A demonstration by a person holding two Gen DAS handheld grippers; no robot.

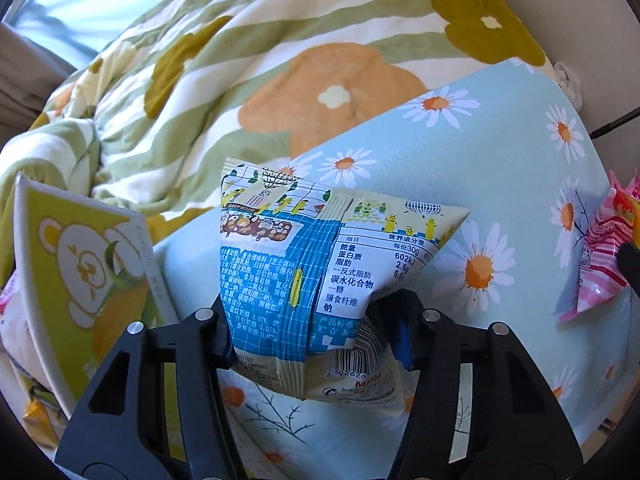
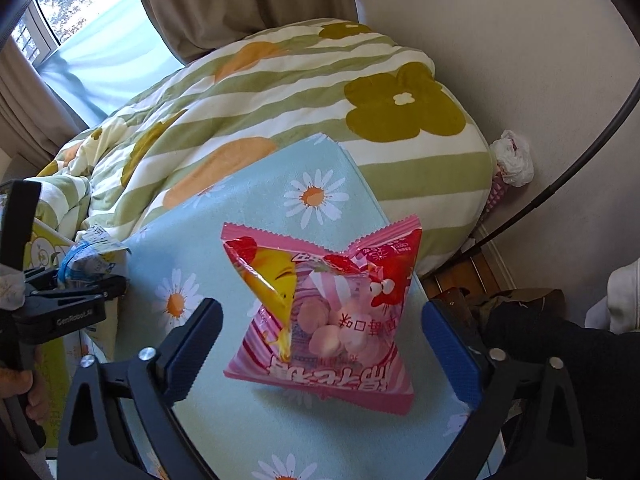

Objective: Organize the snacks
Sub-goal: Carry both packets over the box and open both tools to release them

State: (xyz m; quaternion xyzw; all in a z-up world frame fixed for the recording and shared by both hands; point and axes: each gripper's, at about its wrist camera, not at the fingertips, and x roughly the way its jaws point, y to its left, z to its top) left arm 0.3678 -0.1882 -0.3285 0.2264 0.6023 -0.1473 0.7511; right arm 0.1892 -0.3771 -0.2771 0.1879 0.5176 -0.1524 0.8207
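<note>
blue-and-white snack packet (image 1: 316,276) fills the left wrist view, pinched at its lower half between the pads of the left gripper (image 1: 314,340), whose fingers are clamped on it, creasing the foil. it sits over a pale blue daisy-print cloth (image 1: 500,168), with a yellow-green box (image 1: 80,280) just beside it on the left and a striped floral quilt (image 1: 240,60) behind.

right wrist view: a pink snack bag (image 2: 332,312) lies on the daisy cloth between the fingers of the right gripper (image 2: 324,344), which stand apart on either side, not pressing it. the left gripper shows at the left edge.
</note>
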